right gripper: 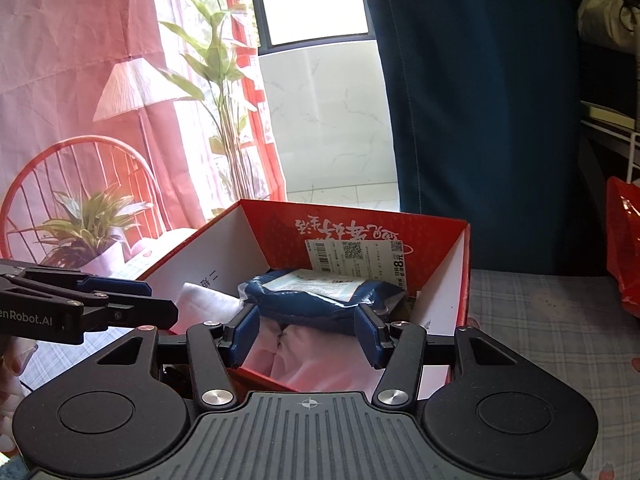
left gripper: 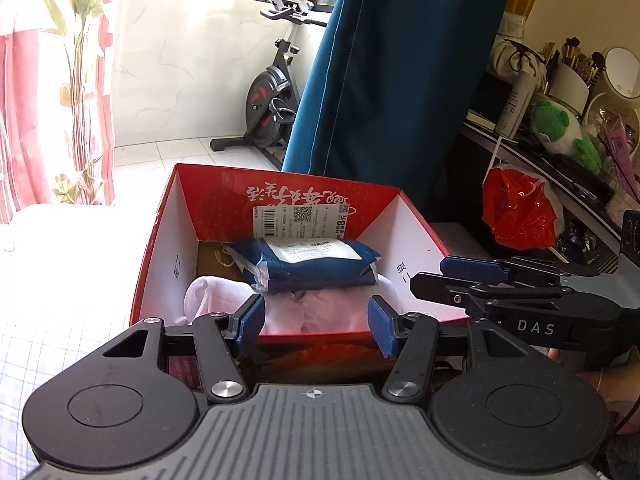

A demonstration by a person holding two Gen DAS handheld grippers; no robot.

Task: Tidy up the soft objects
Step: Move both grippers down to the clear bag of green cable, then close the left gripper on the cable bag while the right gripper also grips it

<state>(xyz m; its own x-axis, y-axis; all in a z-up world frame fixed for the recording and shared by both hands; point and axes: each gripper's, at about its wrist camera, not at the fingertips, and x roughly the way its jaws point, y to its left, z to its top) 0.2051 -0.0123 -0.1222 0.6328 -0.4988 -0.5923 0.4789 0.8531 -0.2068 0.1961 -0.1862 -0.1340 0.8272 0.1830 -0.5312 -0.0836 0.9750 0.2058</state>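
An open red cardboard box [left gripper: 280, 190] [right gripper: 464, 264] stands on the bed. Inside lie a blue soft packet in clear wrap [left gripper: 308, 262] [right gripper: 320, 294] and white cloth [left gripper: 212, 292] [right gripper: 288, 356] beneath it. My left gripper [left gripper: 316, 326] is open and empty, just before the box's near wall. My right gripper [right gripper: 308, 336] is open and empty, above the box's near edge over the white cloth. Each gripper shows at the edge of the other's view, the right one in the left wrist view [left gripper: 472, 276] and the left one in the right wrist view [right gripper: 120, 300].
A dark blue curtain [left gripper: 392, 72] [right gripper: 472, 88] hangs behind the box. A red plastic bag [left gripper: 516, 212] hangs off a cluttered desk holding a green plush toy [left gripper: 560, 128]. An exercise bike [left gripper: 268, 100] stands at the back. A checked bedsheet [right gripper: 552, 328] lies to the right.
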